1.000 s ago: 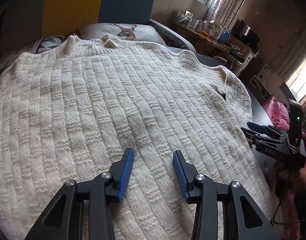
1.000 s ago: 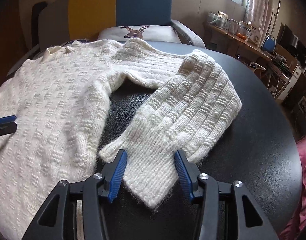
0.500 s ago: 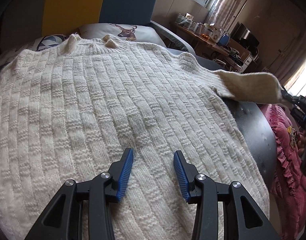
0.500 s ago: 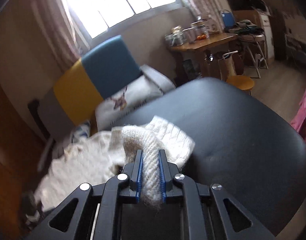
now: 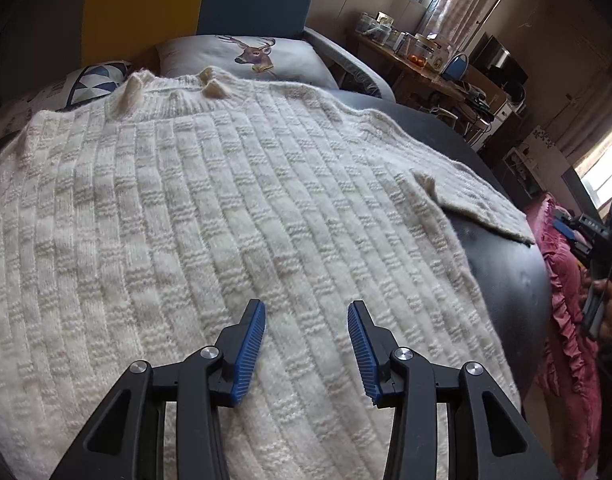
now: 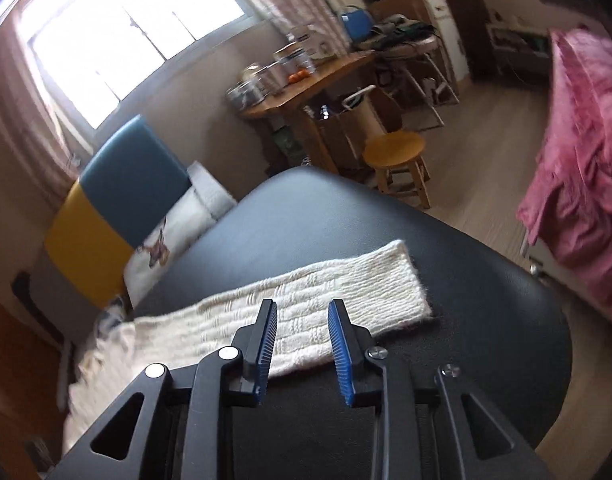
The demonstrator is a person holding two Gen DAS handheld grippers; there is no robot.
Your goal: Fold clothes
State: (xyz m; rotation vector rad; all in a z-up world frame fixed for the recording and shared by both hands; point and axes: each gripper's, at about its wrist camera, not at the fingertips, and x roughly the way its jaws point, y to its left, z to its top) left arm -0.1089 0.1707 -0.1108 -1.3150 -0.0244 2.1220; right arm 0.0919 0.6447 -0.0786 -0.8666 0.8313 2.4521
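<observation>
Left gripper (image 5: 306, 344) spread wide, nothing pinched, hanging just over the sweater (image 5: 210, 216) body, which runs flat ahead of the pads up to the collar at the far end. Right gripper (image 6: 302, 340) parted too, gripping nothing, with the sleeve (image 6: 306, 304) lying straight across just ahead of and under the tips, cuff (image 6: 402, 284) off past the right finger, shoulder end trailing off past the left finger. All of it resting on the black padded table (image 6: 386, 216). Looks like sleeve-handling time, though hard to call whether that sleeve is laid out flat for folding or about to be picked up and brought in. For doing this bit well: probably best to pinch near the cuff edge, both knit layers together, not just fuzz. Chunky knit stretches and snags, so lifting beats dragging. Worth pinning the body with the left tips so nothing bunches. Deer cushion (image 5: 250, 56) sits well beyond the collar, no bother.
</observation>
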